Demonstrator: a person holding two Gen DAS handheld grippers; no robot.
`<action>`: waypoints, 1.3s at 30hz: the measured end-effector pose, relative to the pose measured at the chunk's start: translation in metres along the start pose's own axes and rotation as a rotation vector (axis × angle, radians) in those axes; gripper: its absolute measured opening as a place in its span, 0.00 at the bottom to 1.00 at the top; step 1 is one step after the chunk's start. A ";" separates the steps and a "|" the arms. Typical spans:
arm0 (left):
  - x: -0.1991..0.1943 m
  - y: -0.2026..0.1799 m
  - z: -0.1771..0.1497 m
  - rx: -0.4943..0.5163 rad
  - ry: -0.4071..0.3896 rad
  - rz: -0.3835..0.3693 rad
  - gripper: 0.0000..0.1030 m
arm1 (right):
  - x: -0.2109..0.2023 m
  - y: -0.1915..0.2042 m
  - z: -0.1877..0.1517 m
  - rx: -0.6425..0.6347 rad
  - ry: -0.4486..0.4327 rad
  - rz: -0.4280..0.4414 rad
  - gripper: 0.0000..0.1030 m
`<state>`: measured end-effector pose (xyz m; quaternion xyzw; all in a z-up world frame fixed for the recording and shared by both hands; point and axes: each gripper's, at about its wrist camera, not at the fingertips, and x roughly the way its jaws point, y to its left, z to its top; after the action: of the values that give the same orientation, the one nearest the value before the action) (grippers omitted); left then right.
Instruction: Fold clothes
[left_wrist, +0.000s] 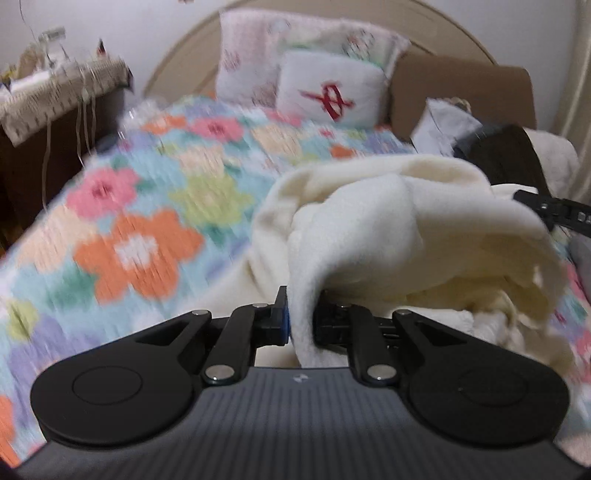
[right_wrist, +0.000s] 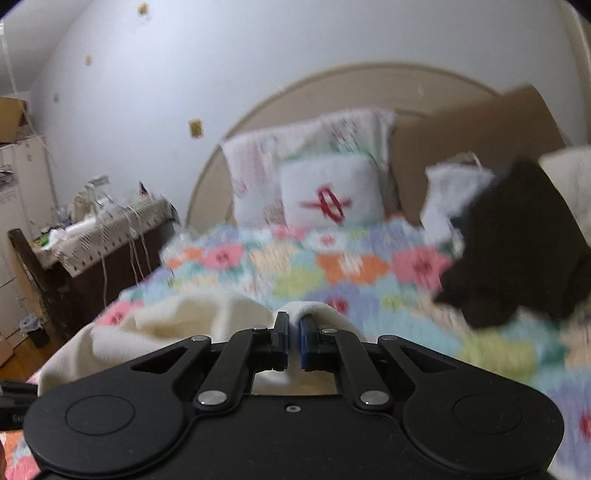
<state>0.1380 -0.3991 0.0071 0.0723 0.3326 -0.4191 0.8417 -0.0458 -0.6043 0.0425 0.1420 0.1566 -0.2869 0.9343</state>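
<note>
A cream fleece garment (left_wrist: 406, 229) is lifted in a bunched heap over the flowered bedspread (left_wrist: 140, 236). My left gripper (left_wrist: 301, 314) is shut on a fold of it, which hangs between the jaws. My right gripper (right_wrist: 293, 332) is shut on another edge of the same cream garment (right_wrist: 177, 325), which drapes off to its left. A black strap (left_wrist: 554, 210) crosses the right edge of the left wrist view. Both views are blurred by motion.
A dark garment (right_wrist: 524, 243) lies on the bed's right side, by white cloth (right_wrist: 450, 192) and a brown cardboard panel (right_wrist: 480, 122). Two pillows (right_wrist: 328, 192) lean on the curved headboard (right_wrist: 280, 107). A cluttered side table (right_wrist: 99, 229) stands left of the bed.
</note>
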 end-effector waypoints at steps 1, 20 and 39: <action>0.003 0.002 0.009 -0.007 -0.008 0.012 0.11 | 0.004 0.000 0.003 -0.004 -0.015 0.023 0.07; 0.103 0.069 0.102 -0.213 -0.057 0.256 0.11 | -0.008 -0.045 -0.059 0.299 0.116 -0.027 0.53; 0.055 0.029 0.030 -0.050 0.043 0.044 0.78 | 0.027 0.037 -0.091 -0.322 0.327 -0.071 0.81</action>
<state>0.1983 -0.4281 -0.0088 0.0675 0.3595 -0.3906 0.8448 -0.0223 -0.5560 -0.0437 0.0298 0.3545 -0.2642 0.8965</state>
